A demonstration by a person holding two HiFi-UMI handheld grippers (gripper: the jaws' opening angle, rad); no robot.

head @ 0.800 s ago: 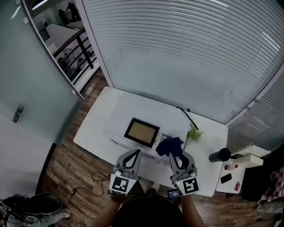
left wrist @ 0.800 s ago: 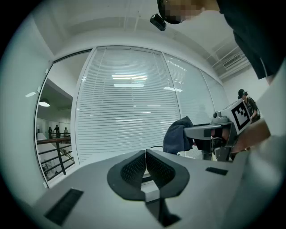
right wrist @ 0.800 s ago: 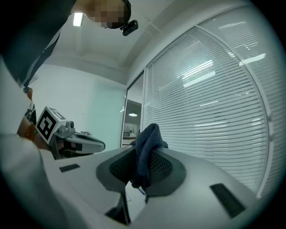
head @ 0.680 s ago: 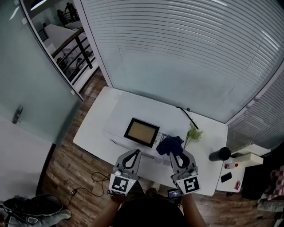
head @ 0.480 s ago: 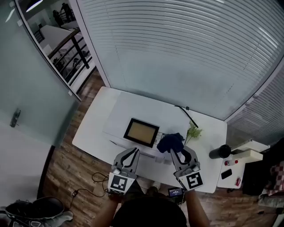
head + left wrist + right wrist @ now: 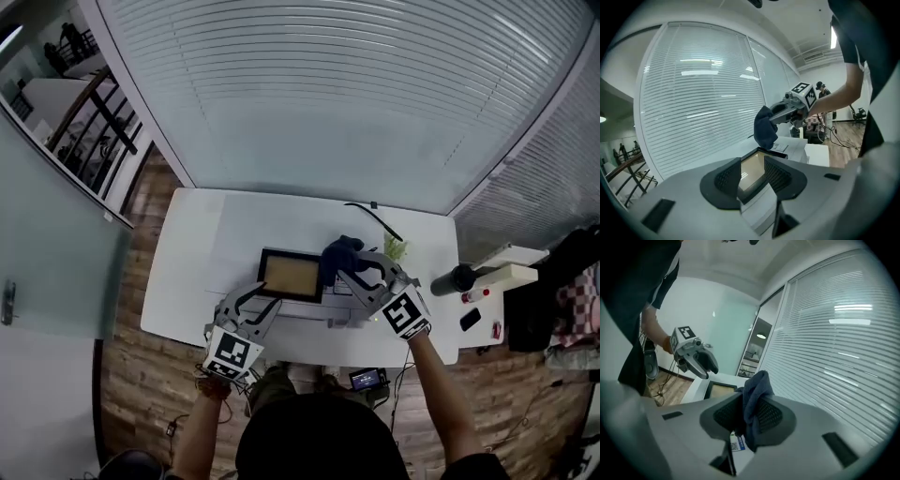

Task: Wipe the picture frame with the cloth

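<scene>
Picture frame [image 6: 291,275] lies flat on a white box [image 6: 281,317] mid-table [image 6: 187,244], glass up.

Head view: my left gripper [image 6: 266,298] sits at the frame's near-left corner. My right gripper [image 6: 349,266] is at its right edge, with the dark blue cloth [image 6: 340,254] bunched at the tips just beside the frame. I can't tell if the cloth touches it.

Left gripper view: left gripper [image 6: 752,176] jaws are partly apart. The picture frame [image 6: 751,172] near edge shows in the gap, pads not visibly pressing on it. The cloth [image 6: 765,127] hangs from my right gripper [image 6: 780,115] above the frame's far end.

Right gripper view: right gripper [image 6: 745,417] jaws are clamped on the cloth [image 6: 754,389], folds sticking up and down out of the pads. The picture frame [image 6: 719,391] lies beyond, with my left gripper [image 6: 696,358] over its far side.
</scene>
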